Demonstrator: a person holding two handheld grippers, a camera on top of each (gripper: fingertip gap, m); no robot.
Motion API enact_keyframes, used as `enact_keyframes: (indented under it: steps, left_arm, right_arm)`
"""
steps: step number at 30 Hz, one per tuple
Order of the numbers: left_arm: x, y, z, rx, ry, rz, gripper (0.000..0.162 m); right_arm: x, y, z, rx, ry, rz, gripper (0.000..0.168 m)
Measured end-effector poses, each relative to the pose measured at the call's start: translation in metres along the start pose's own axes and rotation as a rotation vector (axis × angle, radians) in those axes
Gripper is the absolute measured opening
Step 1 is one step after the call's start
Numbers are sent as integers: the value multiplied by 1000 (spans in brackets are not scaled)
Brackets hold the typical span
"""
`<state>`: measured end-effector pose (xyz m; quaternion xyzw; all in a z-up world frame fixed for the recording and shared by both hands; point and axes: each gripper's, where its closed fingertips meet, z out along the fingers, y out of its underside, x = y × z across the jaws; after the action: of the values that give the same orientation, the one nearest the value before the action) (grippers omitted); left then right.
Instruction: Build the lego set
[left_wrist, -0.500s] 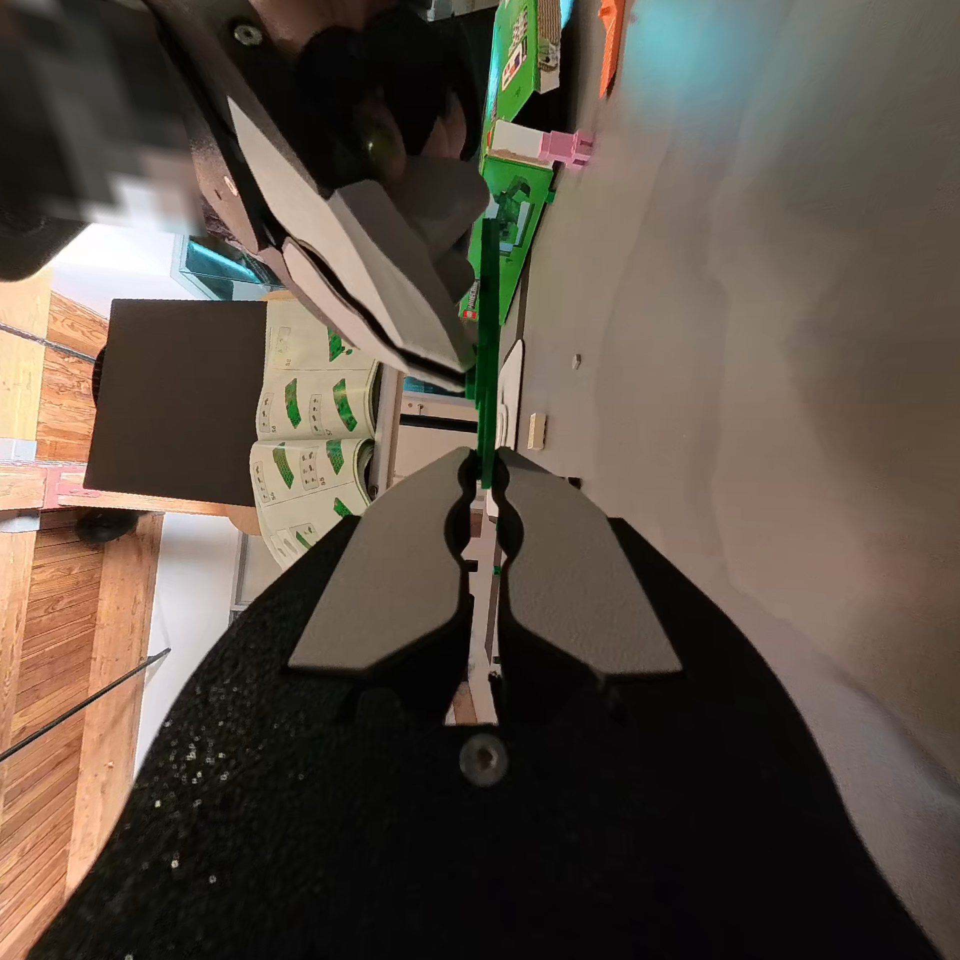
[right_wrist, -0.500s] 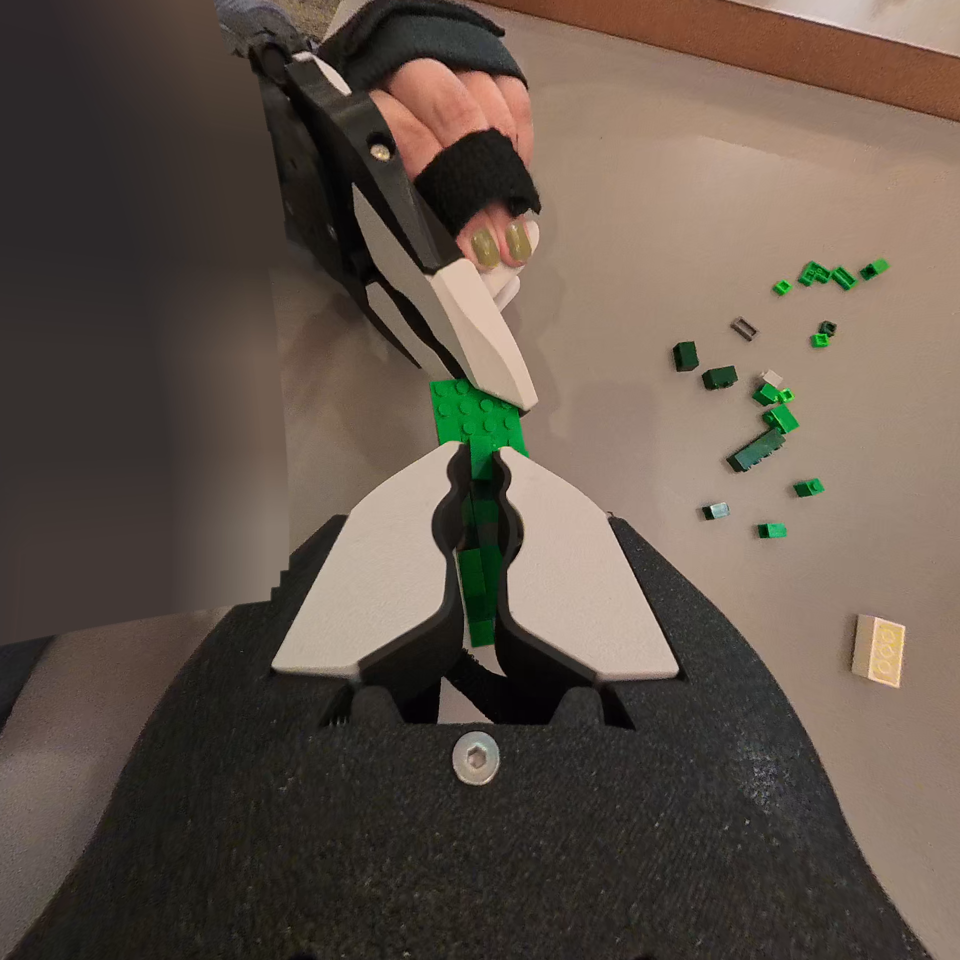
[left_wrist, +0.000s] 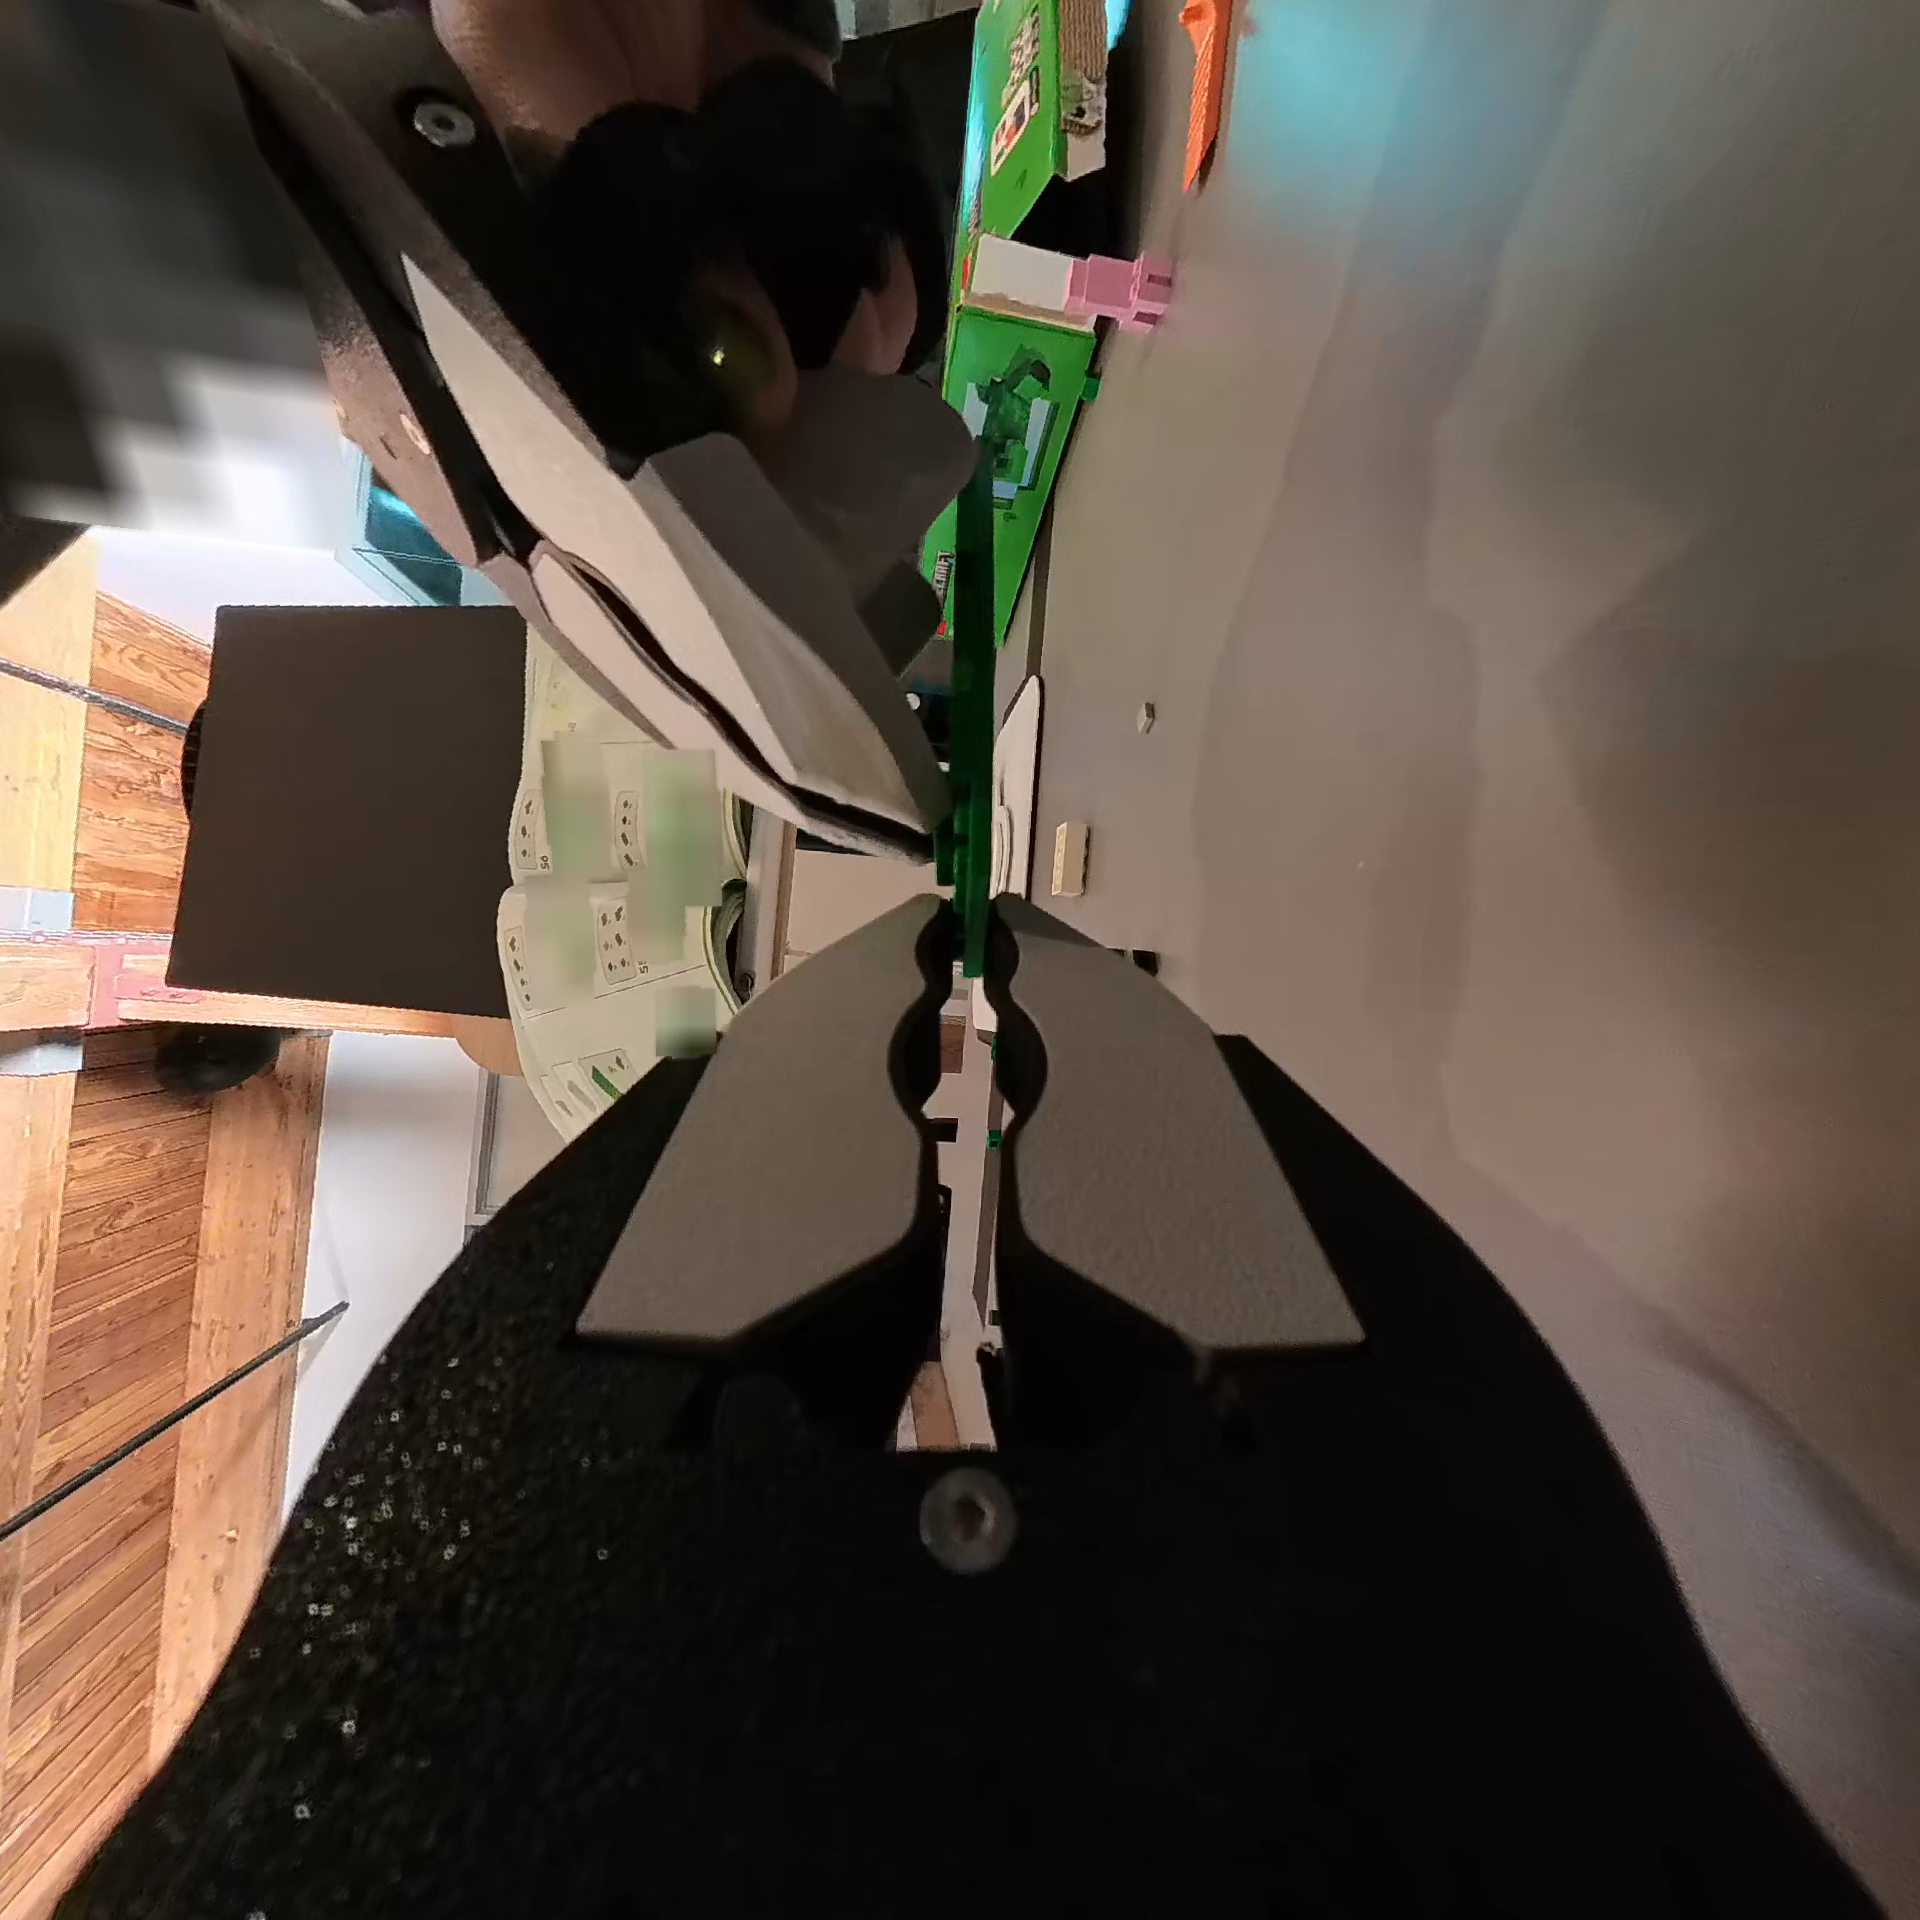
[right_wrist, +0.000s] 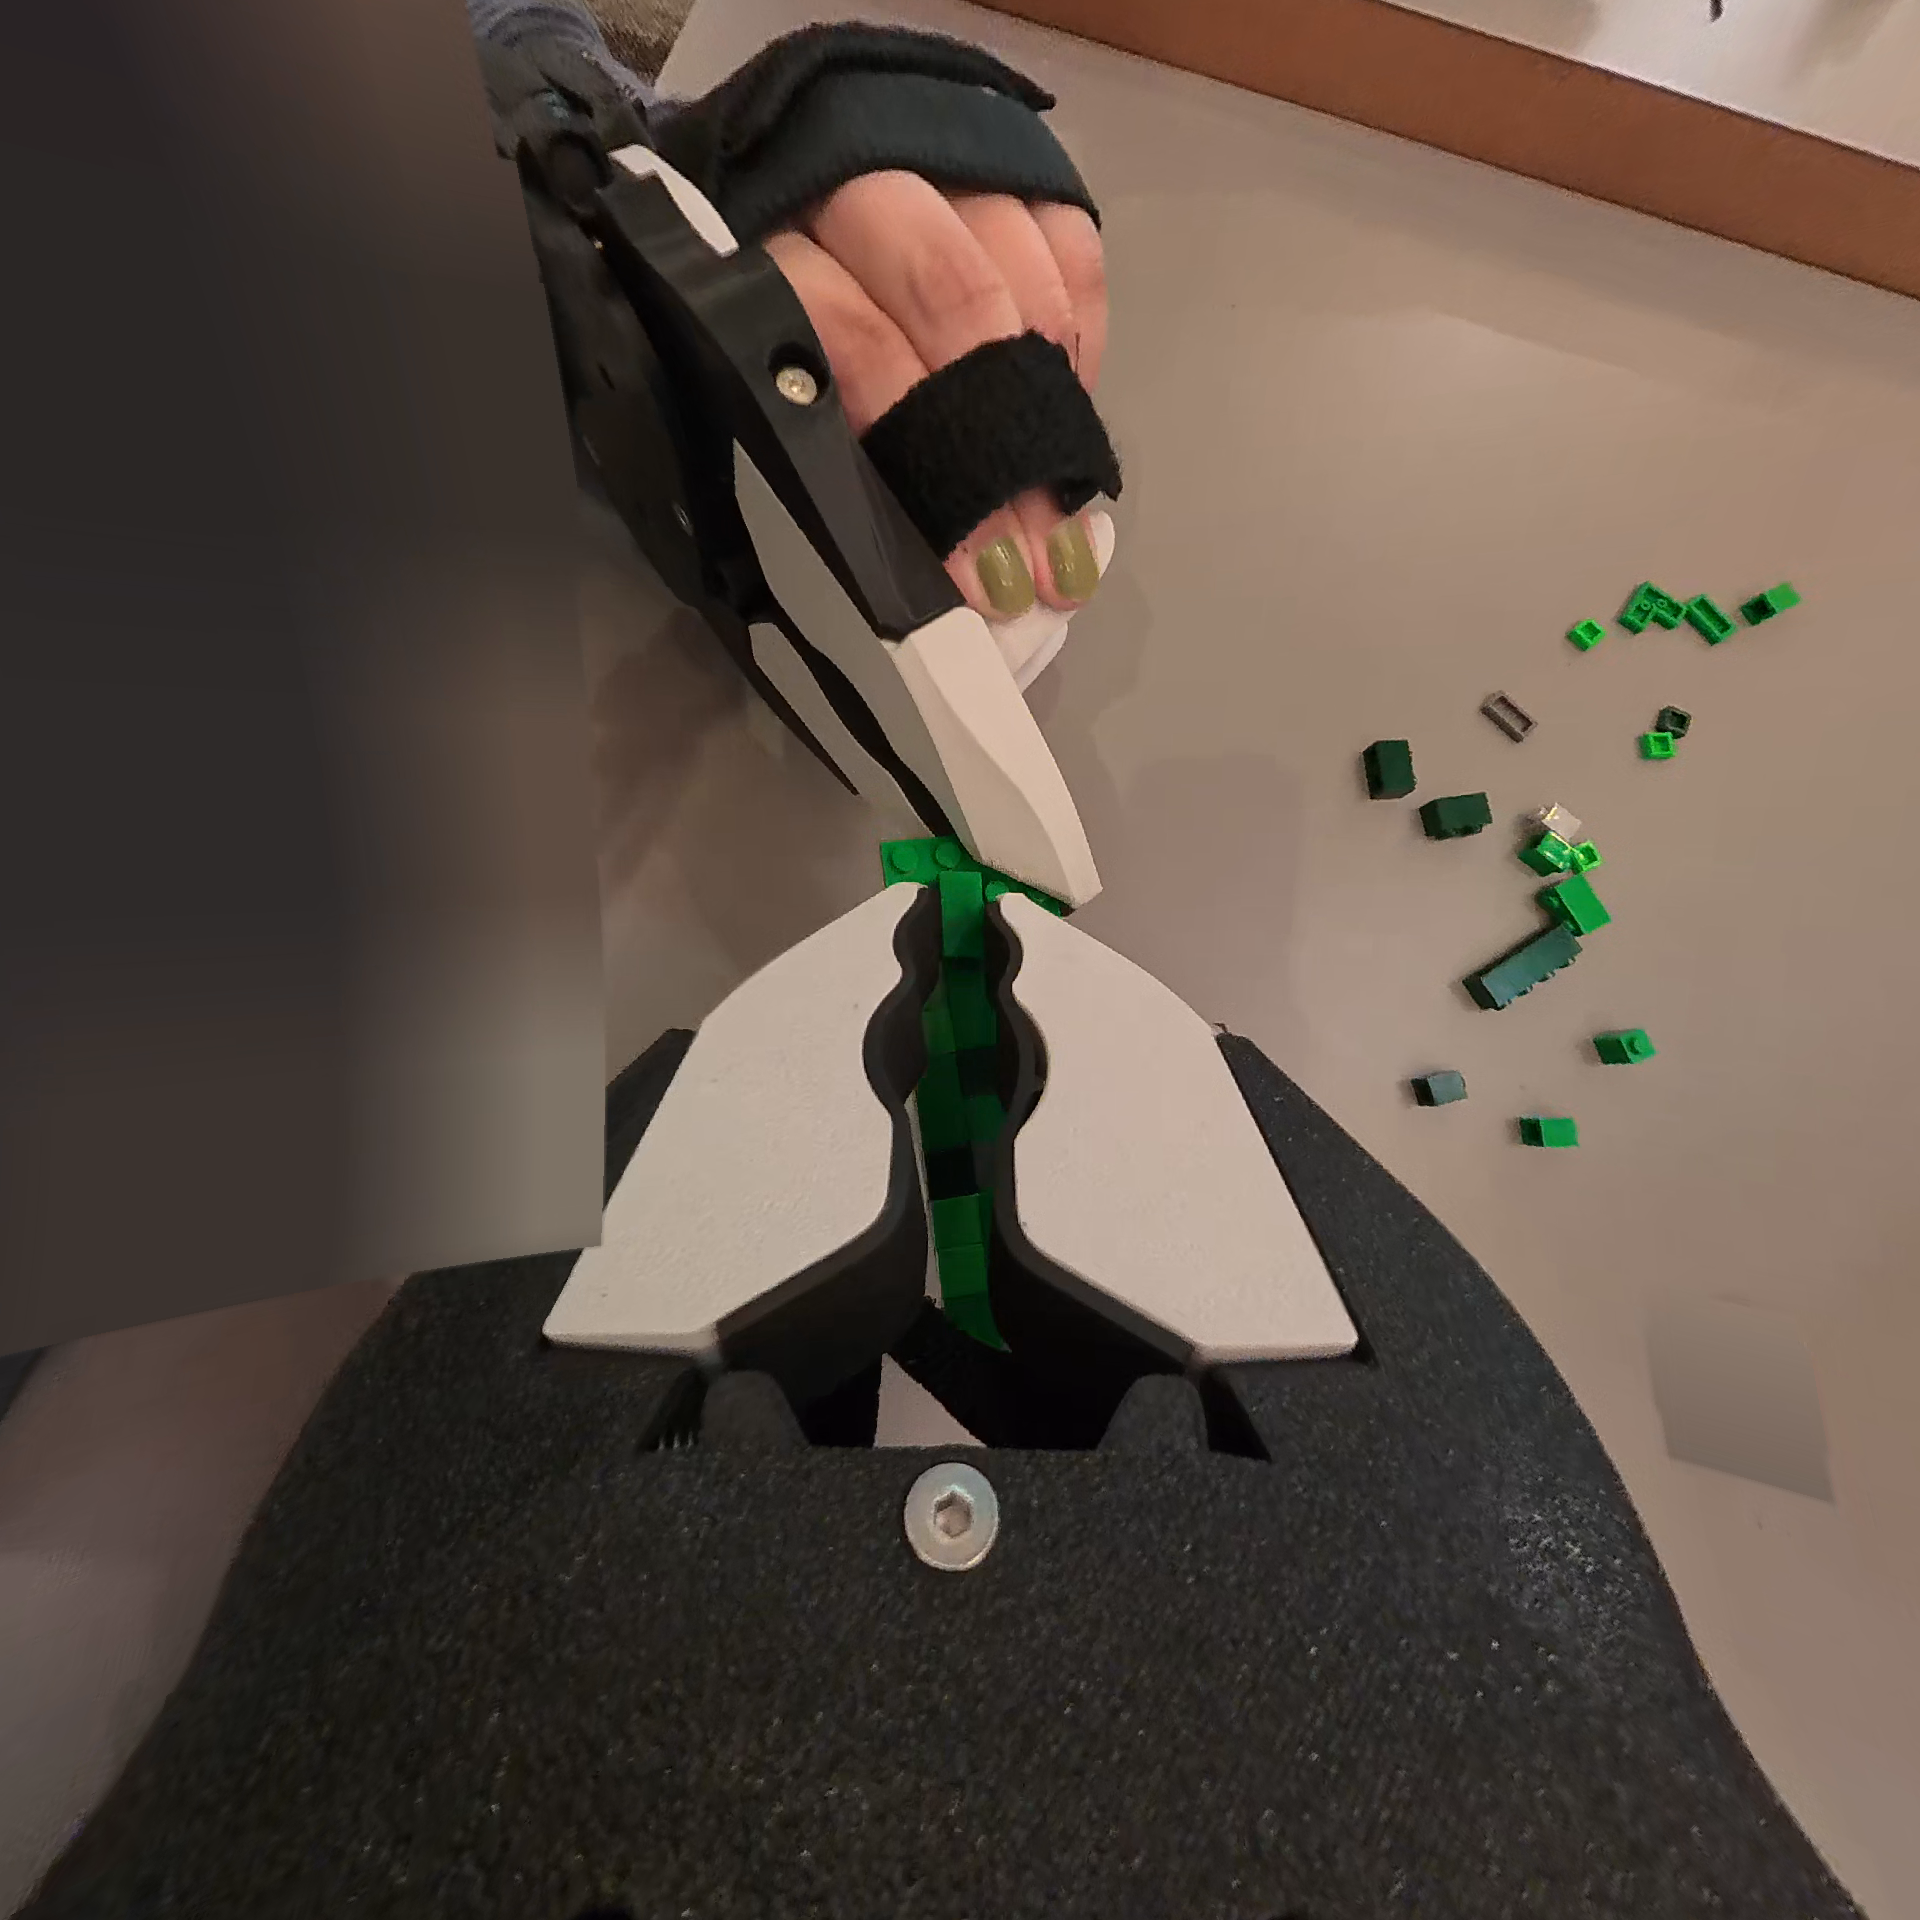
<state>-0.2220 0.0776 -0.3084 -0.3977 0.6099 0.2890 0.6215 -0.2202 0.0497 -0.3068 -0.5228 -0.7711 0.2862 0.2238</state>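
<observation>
between both grippers' clenched grey wavy jaws: one thin studded green plate (right_wrist: 961, 1091).

In the right wrist view the lego plate (right_wrist: 961, 1091) sits between the fingers of the right tool (right_wrist: 961, 914), and the left tool (right_wrist: 1039, 873) meets the plate's far end from above. Loose bricks (right_wrist: 1538, 904) lie scattered on the tabletop (right_wrist: 1351, 416) to the right. In the left wrist view a booklet (left_wrist: 613, 883) lies left of the plate and set boxes (left_wrist: 1013, 457) beyond it.
</observation>
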Motion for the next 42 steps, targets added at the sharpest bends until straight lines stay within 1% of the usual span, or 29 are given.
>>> enact_keyframes:
  steps: [8, 11, 14, 16, 17, 19, 22, 28, 31, 34, 42]
  left_arm:
    - [1, 0, 0, 1, 3, 4, 4]
    - [0, 2, 0, -4, 7, -16, 4]
    - [-2, 6, 1, -21, 13, -57, 4]
    - [-4, 9, 1, -32, 12, -81, 4]
    - [-4, 11, 1, -37, 13, -88, 4]
    - [-4, 13, 1, -44, 15, -91, 4]
    - [-3, 14, 2, -49, 24, -91, 4]
    - [-1, 16, 3, -68, 29, -86, 4]
    - [-1, 17, 4, -81, 35, -96, 4]
    - [0, 19, 5, -93, 44, -101, 4]
    - [1, 25, 6, -151, 56, -140, 4]
  right_arm:
    - [-1, -1, -1, -15, 13, -59, 10]
    - [1, -4, -8, 13, 53, -76, 17]
    - [2, -9, -15, 63, 155, -134, 26]
    - [0, -11, -14, 77, 257, -227, 30]
    - [2, -9, -12, 56, 333, -291, 31]
    - [7, -3, -7, -39, 460, -431, 33]
    - [12, 0, 0, -136, 569, -563, 34]
    - [20, 2, 7, -213, 657, -677, 30]
    - [24, 4, 9, -250, 704, -728, 24]
    - [28, 3, 8, -274, 767, -771, 12]
    - [36, 3, 5, -420, 916, -875, 9]
